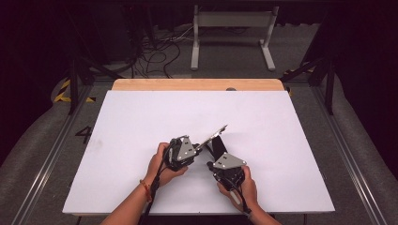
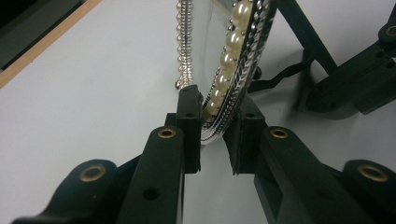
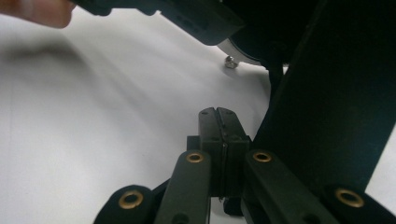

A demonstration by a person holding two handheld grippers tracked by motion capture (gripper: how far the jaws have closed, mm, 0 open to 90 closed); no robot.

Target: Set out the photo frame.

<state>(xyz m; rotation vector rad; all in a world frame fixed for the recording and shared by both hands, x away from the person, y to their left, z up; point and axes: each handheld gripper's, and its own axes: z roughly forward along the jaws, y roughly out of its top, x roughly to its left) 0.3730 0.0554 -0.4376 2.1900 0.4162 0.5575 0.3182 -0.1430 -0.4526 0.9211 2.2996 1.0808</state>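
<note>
Left gripper [image 2: 215, 128] clamped on shiny silver frame with round white pearls [image 2: 224, 79], right gripper [image 3: 218, 135] with jaws pressed together, over white table [image 1: 141, 117].

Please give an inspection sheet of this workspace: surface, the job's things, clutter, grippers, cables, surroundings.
Surface: white table top, wooden strip at far edge.
Job's things: pearl-rimmed frame with black stand, raised off the table.
Clutter: nothing seen.
Grippers: left gripper clamps the frame's rim; right gripper is shut, nothing between its jaws, beside the stand.
Cables: loose cables on floor beyond the table.
Surroundings: white stand frame, dark room.
</note>
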